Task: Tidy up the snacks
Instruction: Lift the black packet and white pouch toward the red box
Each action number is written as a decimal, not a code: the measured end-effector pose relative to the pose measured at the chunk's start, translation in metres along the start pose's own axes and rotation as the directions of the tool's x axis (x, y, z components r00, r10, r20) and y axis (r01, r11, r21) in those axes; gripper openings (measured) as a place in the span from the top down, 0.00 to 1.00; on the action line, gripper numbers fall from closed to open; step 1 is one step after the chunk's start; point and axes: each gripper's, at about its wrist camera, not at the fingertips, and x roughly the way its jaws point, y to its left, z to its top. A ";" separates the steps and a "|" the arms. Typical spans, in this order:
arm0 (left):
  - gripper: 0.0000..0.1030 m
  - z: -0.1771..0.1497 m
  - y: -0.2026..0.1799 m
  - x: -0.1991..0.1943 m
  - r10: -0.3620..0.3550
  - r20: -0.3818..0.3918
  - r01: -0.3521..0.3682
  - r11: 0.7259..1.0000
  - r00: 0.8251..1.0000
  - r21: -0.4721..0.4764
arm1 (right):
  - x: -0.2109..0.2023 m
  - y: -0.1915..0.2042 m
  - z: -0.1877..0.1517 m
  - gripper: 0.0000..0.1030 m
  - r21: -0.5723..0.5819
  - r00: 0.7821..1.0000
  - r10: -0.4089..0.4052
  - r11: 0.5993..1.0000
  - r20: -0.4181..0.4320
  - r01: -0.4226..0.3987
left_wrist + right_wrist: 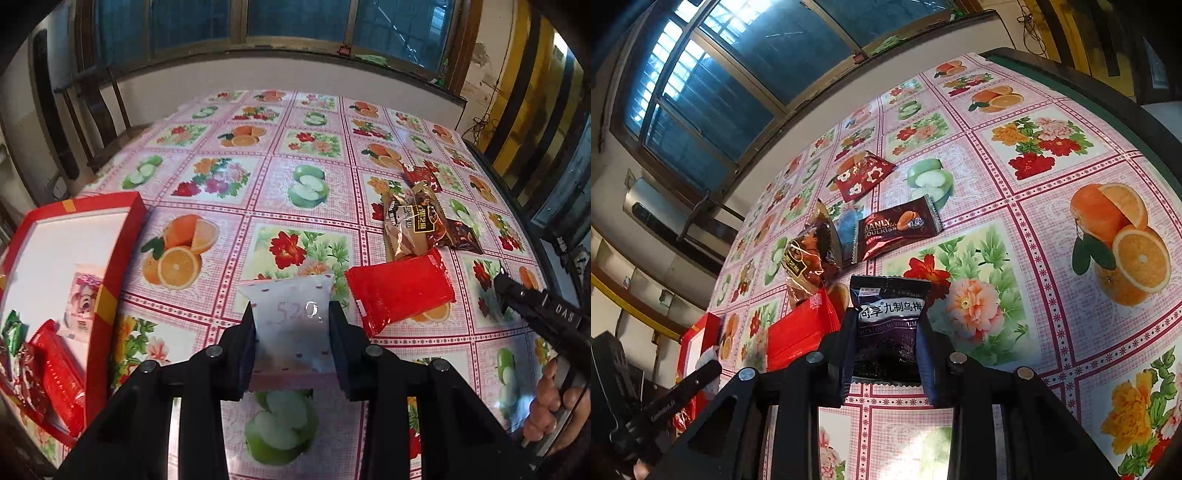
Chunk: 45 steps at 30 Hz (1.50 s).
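Both claws are loaded on my end. The left claw is clamped on a white plastic snack packet with small pink dots, pads pressing on both its sides, and the packet is up off the bench with its pink oilcloth of fruit and flower squares. The right claw is pinching a dark purple plum-candy pouch with a white label band the same way, top edge sticking up past the fingers.

Over on my left sits the red cardboard box with a white inside, already holding a few wrappers, including a flat red one and a pink-printed one. Still lying on the bench: a shiny red foil packet just right of the white one, a gold-brown wrapper behind it, a dark brown chocolate packet, and a red flowered sachet farther back.
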 end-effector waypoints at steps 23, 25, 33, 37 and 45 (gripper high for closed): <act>0.66 -0.044 0.020 -0.073 0.241 0.269 -0.249 0.969 0.932 -0.007 | -0.038 0.073 -0.030 0.70 -0.376 0.966 0.099 0.927 0.238 -0.002; 0.66 -0.044 0.020 -0.073 0.242 0.268 -0.249 0.968 0.932 -0.006 | -0.038 0.072 -0.030 0.70 -0.377 0.966 0.097 0.926 0.239 0.000; 0.66 -0.044 0.020 -0.073 0.243 0.270 -0.251 0.968 0.932 -0.006 | -0.037 0.074 -0.032 0.70 -0.392 0.966 0.091 0.920 0.241 0.011; 0.66 -0.044 0.020 -0.073 0.245 0.270 -0.253 0.967 0.931 -0.005 | -0.037 0.074 -0.033 0.70 -0.392 0.966 0.090 0.920 0.242 0.013; 0.66 -0.044 0.021 -0.073 0.246 0.268 -0.254 0.967 0.931 -0.005 | -0.037 0.075 -0.032 0.70 -0.393 0.966 0.086 0.919 0.244 0.018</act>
